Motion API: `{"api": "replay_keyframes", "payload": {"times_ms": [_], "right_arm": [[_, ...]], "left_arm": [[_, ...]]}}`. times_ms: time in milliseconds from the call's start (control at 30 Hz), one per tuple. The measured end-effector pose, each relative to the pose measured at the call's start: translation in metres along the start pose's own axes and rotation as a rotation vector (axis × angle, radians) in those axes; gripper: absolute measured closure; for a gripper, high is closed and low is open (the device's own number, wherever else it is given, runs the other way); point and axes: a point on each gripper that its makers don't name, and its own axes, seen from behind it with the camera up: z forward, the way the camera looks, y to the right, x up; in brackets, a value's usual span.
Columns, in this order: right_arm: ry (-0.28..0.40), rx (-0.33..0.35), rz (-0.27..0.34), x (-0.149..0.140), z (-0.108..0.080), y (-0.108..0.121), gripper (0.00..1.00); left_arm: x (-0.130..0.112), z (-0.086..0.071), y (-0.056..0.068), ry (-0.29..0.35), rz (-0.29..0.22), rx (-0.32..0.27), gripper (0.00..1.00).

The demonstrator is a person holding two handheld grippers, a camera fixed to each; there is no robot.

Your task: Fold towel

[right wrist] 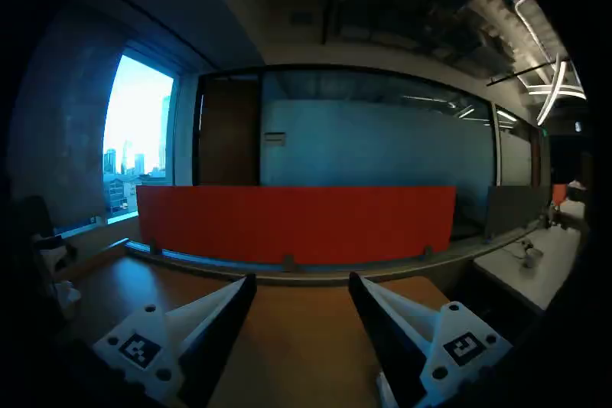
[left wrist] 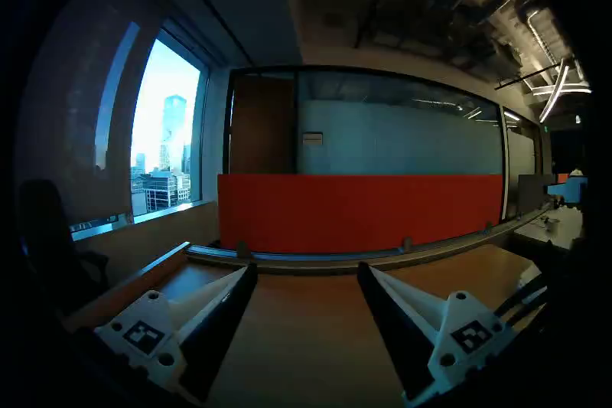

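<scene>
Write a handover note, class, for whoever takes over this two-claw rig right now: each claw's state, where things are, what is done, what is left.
Left claw: open, holding nothing, above the wooden desk, facing the orange divider.
Right claw: open, holding nothing, over the same desk, facing the same divider.
Towel: whereabouts cannot be told from these views.
Done: no fold can be confirmed.
Left: locate the towel, grip its edge, make the folds.
</scene>
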Motion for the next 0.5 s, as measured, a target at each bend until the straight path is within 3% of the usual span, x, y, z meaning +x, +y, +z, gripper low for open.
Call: {"api": "replay_keyframes", "payload": {"times_ms": [267,500], "right_arm": [[0.007,-0.022,0.057,-0.022,0.000,0.006,0.07],[0.001,-0.016,0.058,-0.049,0.005,0.000,0.06]], "left_arm": [[-0.046,-0.008,-0.009,0.012,-0.002,0.017,0.03],[-0.086,-0.013,-0.016,0.015,-0.003,0.018,0.03]]}}
